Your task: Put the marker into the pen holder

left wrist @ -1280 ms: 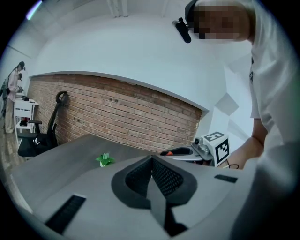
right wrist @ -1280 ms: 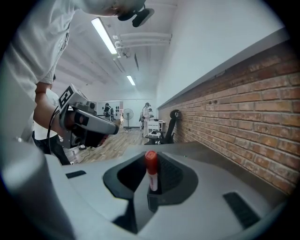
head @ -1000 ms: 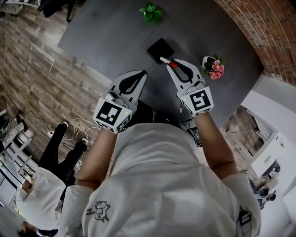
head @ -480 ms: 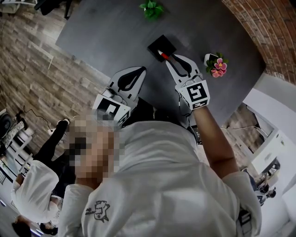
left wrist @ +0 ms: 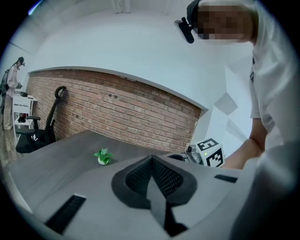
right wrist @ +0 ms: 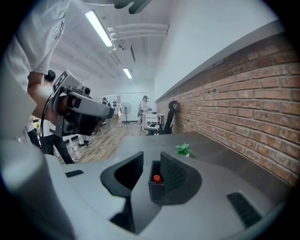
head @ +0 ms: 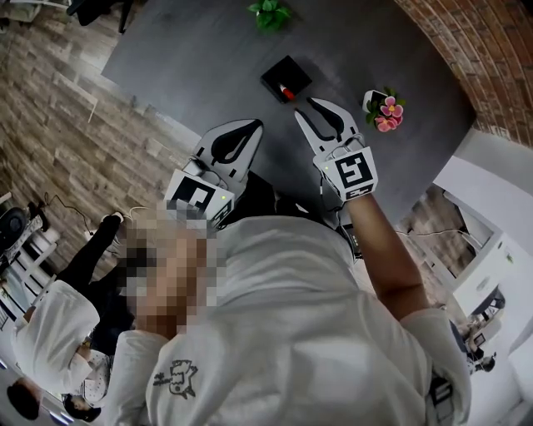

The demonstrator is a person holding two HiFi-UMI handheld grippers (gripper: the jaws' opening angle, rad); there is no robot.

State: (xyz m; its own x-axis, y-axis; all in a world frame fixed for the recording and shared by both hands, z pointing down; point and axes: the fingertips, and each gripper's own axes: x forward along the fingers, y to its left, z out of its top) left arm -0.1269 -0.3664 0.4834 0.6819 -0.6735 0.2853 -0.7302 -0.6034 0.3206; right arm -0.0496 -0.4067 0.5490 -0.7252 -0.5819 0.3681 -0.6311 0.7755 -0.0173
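The black square pen holder (head: 285,77) stands on the dark table (head: 191,58). The marker (head: 287,91) is in it, its red end showing above the rim. My right gripper (head: 305,108) hangs just short of the holder. Its jaws have just been opening, and they stand apart with nothing between them. In the right gripper view the holder (right wrist: 157,188) and the marker's red end (right wrist: 157,178) show past the spread fingertips of that gripper (right wrist: 152,159). My left gripper (head: 255,126) waits to the left over the table's near edge, shut and empty. The left gripper view shows its jaws (left wrist: 151,161) closed together.
A small green plant (head: 269,15) sits at the table's far side. A pink flower pot (head: 384,113) stands right of my right gripper. A brick wall (head: 475,50) runs along the right. People stand on the wooden floor (head: 58,108) at the left.
My right gripper held the marker above the holder. The marker now stands in the holder, and the gripper has let go, opened and drawn back slightly. My left gripper stayed put.
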